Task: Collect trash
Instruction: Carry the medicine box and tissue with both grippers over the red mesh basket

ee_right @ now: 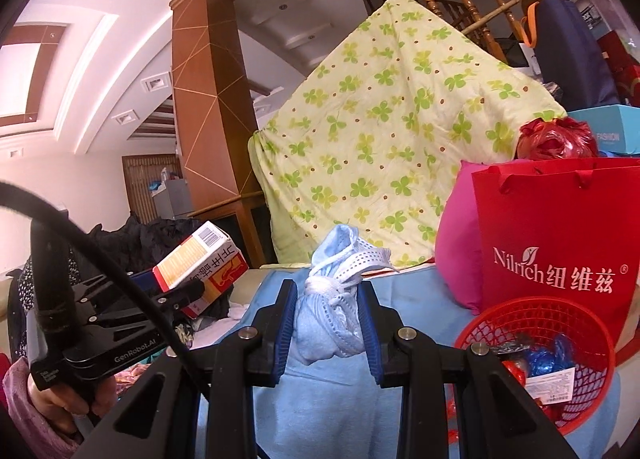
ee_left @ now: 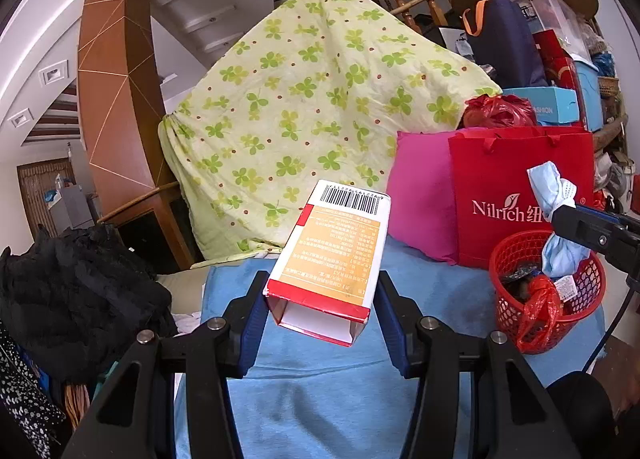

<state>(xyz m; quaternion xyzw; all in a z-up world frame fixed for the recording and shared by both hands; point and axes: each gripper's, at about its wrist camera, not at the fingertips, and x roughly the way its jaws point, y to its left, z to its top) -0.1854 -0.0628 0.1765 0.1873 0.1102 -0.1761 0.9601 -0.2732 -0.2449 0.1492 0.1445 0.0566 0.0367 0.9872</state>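
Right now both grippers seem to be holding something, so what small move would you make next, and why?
Probably carry the right gripper over the red basket and let go. It is clamped on a balled-up blue mask, and the basket, already holding wrappers, sits just to its right. The left gripper, gripping the box, could follow.

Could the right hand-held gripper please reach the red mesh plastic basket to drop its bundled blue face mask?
Probably yes: the right hand-held gripper holds the bundled blue face mask beside the red mesh plastic basket, whose top is open.
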